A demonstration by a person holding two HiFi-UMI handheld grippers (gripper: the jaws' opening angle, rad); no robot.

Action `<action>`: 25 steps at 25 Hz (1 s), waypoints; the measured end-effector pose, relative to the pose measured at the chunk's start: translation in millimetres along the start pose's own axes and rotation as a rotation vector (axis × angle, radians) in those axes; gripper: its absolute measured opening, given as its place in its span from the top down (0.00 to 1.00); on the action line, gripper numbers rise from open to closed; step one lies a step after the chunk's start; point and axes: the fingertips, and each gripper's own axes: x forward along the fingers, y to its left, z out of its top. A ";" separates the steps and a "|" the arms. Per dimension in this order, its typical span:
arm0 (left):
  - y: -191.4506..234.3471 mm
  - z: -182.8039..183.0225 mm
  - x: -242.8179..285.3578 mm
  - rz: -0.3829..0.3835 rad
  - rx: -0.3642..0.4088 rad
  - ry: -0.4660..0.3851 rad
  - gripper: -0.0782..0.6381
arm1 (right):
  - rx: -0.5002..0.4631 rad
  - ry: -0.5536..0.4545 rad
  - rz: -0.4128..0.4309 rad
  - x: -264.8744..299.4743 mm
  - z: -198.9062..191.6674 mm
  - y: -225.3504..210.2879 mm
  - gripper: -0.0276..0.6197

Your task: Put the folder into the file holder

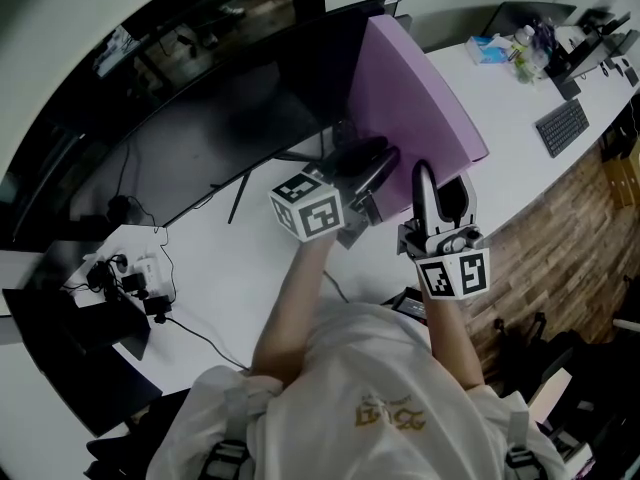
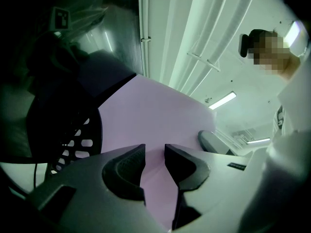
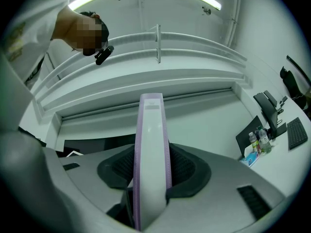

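Note:
A purple folder [image 1: 410, 88] is held up, tilted, over the white desk [image 1: 250, 268]. My right gripper [image 1: 424, 175] is shut on its near edge. In the right gripper view the folder's spine [image 3: 151, 144] stands upright between both pads of that gripper [image 3: 151, 168]. My left gripper [image 1: 372, 173] sits just left of it, low by the folder. Its jaws [image 2: 154, 161] stand apart, and the folder's purple face [image 2: 155, 110] shows through the gap without either pad pressing on it. The black perforated file holder [image 2: 73, 135] is close on the left of that view.
A large dark curved monitor [image 1: 200, 98] stands behind the folder. A keyboard [image 1: 562, 126], bottles and a tissue pack [image 1: 500, 50] lie far right on the desk. Cables and a power strip [image 1: 130, 273] are at the left. The desk edge drops to a wooden floor [image 1: 560, 218] on the right.

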 end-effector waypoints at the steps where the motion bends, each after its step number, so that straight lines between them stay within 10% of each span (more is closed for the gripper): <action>1: 0.3 0.0 0.4 -0.004 0.000 -0.001 0.71 | -0.001 -0.006 -0.003 0.0 -0.1 -0.5 0.67; 25: 15.0 -10.9 3.7 0.000 0.000 0.038 0.71 | 0.007 0.002 0.007 -1.6 -17.8 -10.0 0.66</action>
